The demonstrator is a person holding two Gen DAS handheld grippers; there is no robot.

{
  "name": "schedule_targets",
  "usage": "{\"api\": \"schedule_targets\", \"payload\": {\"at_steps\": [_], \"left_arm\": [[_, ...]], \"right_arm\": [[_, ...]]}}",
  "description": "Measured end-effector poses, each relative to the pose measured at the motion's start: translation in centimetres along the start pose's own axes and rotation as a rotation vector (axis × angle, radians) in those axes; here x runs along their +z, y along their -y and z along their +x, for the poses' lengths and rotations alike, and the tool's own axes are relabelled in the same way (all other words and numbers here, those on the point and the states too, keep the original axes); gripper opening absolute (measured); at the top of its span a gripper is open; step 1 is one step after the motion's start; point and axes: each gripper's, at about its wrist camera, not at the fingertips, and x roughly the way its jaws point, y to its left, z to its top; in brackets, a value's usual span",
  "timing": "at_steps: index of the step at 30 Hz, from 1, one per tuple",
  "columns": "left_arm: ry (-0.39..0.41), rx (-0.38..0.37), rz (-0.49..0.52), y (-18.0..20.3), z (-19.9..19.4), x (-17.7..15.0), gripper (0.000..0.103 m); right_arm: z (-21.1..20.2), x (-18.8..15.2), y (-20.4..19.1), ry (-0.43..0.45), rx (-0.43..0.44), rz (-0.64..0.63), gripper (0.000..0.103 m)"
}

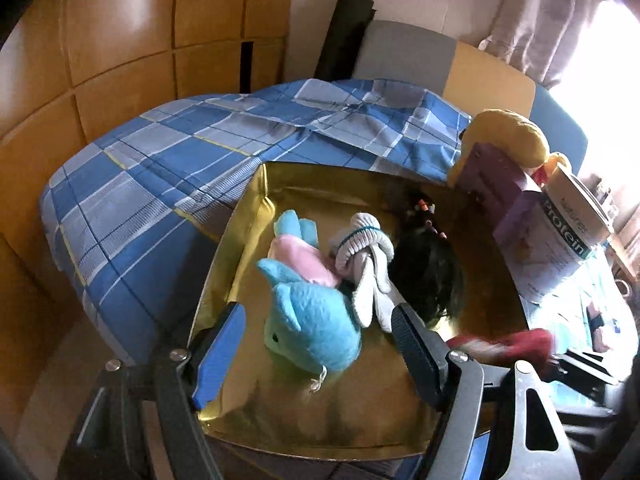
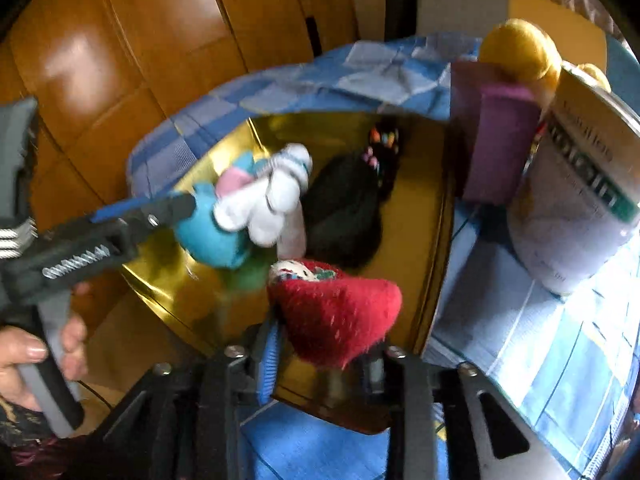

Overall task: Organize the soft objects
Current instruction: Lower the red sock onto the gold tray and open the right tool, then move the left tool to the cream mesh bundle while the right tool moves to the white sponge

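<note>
Right tongs (image 2: 320,356) over near rim of shiny gold tray (image 2: 424,200), fuzzy red knit plush (image 2: 340,312) between jaws; can't tell if pads press it. Release fully over tray, beside blue plush dolphin (image 1: 312,324). Left tongs (image 1: 320,344) wide open, empty, above dolphin.

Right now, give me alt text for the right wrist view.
A red soft item sits between the right gripper fingers, above a gold tray holding a blue plush, white socks and a black item. The left gripper reaches in alongside.
</note>
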Motion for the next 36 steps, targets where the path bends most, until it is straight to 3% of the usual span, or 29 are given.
{"api": "schedule_targets", "payload": {"at_steps": [5, 11, 16, 29, 36], "left_arm": [[0.006, -0.01, 0.021, 0.6, -0.1, -0.1, 0.076], [0.029, -0.022, 0.064, 1.6, -0.9, -0.2, 0.077], [0.046, -0.04, 0.113, 2.9, -1.8, -0.4, 0.078], [0.066, -0.115, 0.24, 6.9, -3.8, -0.8, 0.078], [0.063, -0.144, 0.291, 8.4, -4.2, -1.0, 0.078]], "right_arm": [[-0.1, -0.3, 0.1, 0.001, -0.007, 0.016, 0.041], [-3.4, -0.9, 1.0, 0.068, 0.001, 0.06, 0.041], [-6.3, -1.5, 2.2, 0.111, -0.048, 0.066, 0.041], [-12.4, -5.5, 12.7, 0.164, -0.303, 0.276, 0.041], [-17.2, -8.9, 20.5, 0.245, -0.493, 0.48, 0.041]]}}
